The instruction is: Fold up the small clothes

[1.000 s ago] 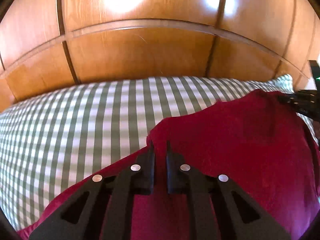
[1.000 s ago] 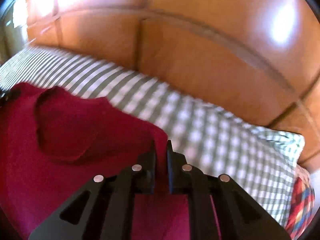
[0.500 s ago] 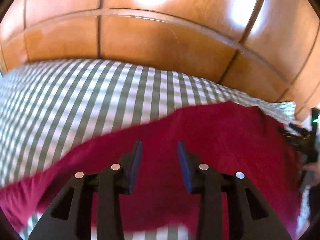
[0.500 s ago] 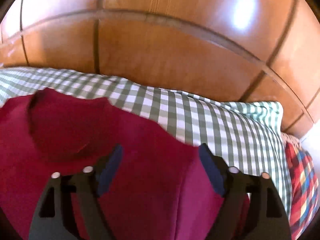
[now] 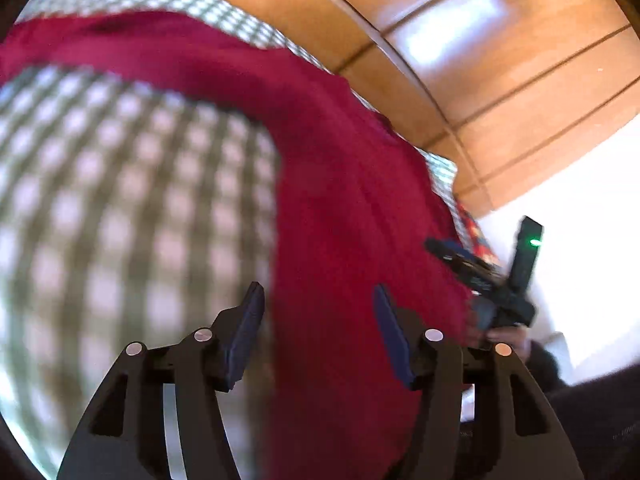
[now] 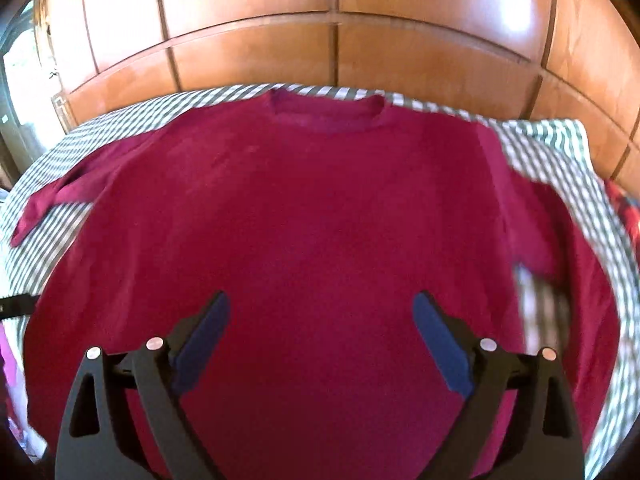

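Over checked bedsheet [image 6: 560,160]: red sweater [image 6: 312,208] spread flat, my left gripper [image 5: 318,330] and right gripper [image 6: 320,328] both opening, empty.

Two black hand-held grippers with blue-padded fingers

The left gripper [image 5: 318,312] and right gripper [image 6: 320,320] share one build: black plastic fingers with triangular cut-outs, silver round rivets at the joints, dark blue pads [image 6: 440,344] on the inner faces. In the left view the right one carries a black upright part with a green light.
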`<control>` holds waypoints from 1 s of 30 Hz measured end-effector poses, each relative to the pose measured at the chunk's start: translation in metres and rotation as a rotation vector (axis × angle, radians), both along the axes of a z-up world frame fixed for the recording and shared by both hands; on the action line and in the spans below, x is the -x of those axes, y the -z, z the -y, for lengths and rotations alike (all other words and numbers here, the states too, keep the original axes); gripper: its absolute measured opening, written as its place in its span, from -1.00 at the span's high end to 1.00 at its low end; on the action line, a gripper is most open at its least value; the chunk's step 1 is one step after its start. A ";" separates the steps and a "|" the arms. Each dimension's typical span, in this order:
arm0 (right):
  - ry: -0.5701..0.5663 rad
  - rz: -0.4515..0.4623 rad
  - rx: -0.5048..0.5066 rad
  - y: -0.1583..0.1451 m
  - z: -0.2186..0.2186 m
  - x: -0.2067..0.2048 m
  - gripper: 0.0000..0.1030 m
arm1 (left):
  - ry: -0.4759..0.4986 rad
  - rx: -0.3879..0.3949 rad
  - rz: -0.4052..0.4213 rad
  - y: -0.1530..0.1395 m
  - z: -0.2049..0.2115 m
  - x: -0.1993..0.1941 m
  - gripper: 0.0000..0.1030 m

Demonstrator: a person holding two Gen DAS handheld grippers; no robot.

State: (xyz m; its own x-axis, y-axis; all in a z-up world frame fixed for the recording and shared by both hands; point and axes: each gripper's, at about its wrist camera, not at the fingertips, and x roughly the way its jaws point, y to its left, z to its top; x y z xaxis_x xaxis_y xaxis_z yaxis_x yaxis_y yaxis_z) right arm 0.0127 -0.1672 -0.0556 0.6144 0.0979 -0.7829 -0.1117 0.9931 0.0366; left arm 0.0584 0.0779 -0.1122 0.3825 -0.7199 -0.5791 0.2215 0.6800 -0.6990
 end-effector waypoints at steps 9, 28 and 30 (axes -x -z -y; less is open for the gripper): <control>0.018 0.041 0.009 0.021 0.000 0.020 -0.85 | 0.026 -0.142 0.045 -0.019 0.021 0.052 0.80; 0.020 0.072 0.010 0.026 0.006 0.025 -0.89 | -0.594 -0.612 0.048 -0.056 -0.108 0.032 -0.16; 0.021 0.070 0.010 0.026 0.005 0.025 -0.90 | -0.678 -0.650 0.059 -0.055 -0.136 0.026 -0.35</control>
State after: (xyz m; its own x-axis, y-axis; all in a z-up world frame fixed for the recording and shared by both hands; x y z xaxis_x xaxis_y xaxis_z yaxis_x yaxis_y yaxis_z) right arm -0.0122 -0.1726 -0.0811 0.6696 0.0774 -0.7387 -0.0930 0.9955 0.0199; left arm 0.0325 0.2140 -0.0571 0.6432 0.1251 -0.7554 -0.3416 0.9298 -0.1369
